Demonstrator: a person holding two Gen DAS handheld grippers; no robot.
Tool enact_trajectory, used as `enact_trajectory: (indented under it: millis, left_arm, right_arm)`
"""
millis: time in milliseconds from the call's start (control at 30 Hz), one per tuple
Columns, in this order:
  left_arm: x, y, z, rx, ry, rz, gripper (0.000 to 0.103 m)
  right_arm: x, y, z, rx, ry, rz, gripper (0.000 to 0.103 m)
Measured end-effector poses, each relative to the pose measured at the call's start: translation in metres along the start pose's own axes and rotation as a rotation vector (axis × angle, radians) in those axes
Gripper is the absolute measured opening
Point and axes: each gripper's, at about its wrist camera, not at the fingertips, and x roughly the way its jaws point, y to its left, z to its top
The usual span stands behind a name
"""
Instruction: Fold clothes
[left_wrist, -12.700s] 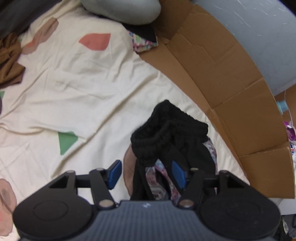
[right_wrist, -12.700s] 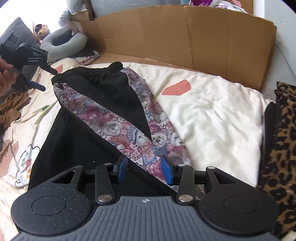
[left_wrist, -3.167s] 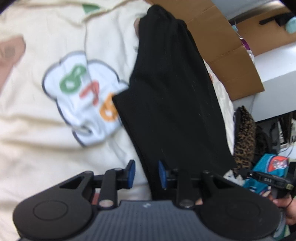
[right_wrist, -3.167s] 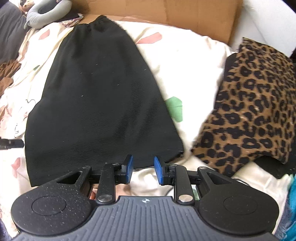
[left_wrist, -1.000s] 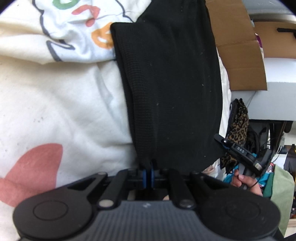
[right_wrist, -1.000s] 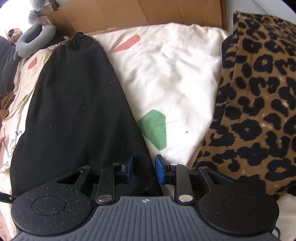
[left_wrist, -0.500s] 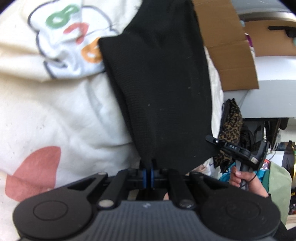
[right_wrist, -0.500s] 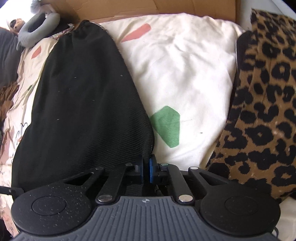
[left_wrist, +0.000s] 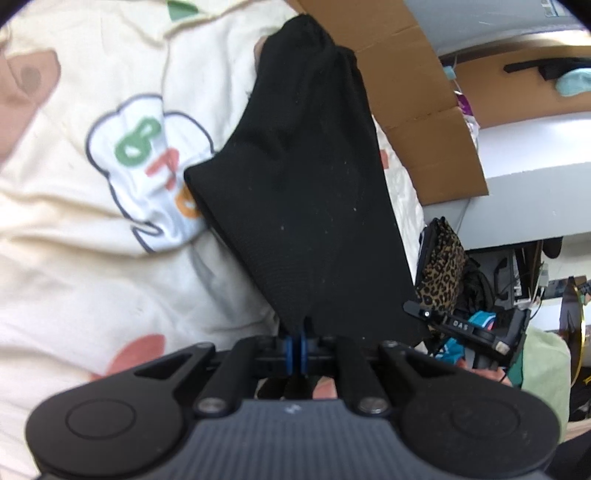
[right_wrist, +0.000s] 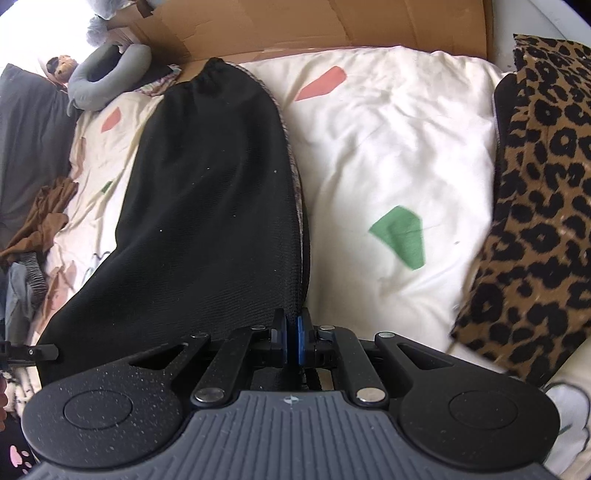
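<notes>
Black ribbed-knit long skirt (right_wrist: 207, 206) lies flat on the cream printed bedsheet (right_wrist: 388, 147), near hem pinched at both corners: left gripper (left_wrist: 298, 334) and right gripper (right_wrist: 291, 338) each clenched on fabric. Suggest lifting both corners level, equal tension, towards the gathered elastic waistband (right_wrist: 218, 74) near the brown cardboard sheet (right_wrist: 314, 22). Soft, drapey; the edge may sag.

"DAS" is printed in white on the right gripper (left_wrist: 460, 326); coloured figures, partly hidden, are printed on the sheet (left_wrist: 74, 258).
</notes>
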Motion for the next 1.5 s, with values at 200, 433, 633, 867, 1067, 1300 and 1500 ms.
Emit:
enact_trajectory:
  millis: [200, 433, 633, 867, 1067, 1300, 1500]
  left_arm:
    - [-0.029, 0.009, 0.005, 0.023, 0.0, 0.048, 0.004]
    - [-0.042, 0.026, 0.009, 0.019, 0.008, 0.118, 0.004]
    - [-0.031, 0.05, 0.013, 0.012, 0.024, 0.184, 0.004]
    - [-0.024, 0.063, 0.019, 0.008, 0.037, 0.225, 0.004]
    - [-0.026, 0.067, 0.018, 0.01, 0.047, 0.233, 0.004]
    - [-0.029, 0.069, 0.012, -0.013, 0.038, 0.217, 0.004]
    - [-0.037, 0.065, 0.008, -0.024, 0.023, 0.191, 0.004]
  right_arm:
    - [0.001, 0.016, -0.017, 0.035, 0.017, 0.058, 0.003]
    - [0.011, 0.029, -0.04, 0.044, 0.042, 0.126, 0.003]
    - [0.029, 0.025, -0.055, 0.081, 0.053, 0.166, 0.008]
    - [0.045, 0.007, -0.066, 0.169, 0.067, 0.215, 0.035]
    - [0.054, -0.002, -0.061, 0.198, 0.079, 0.257, 0.035]
    - [0.078, -0.017, -0.06, 0.348, 0.138, 0.415, 0.035]
    - [0.08, -0.013, -0.065, 0.319, 0.218, 0.392, 0.011]
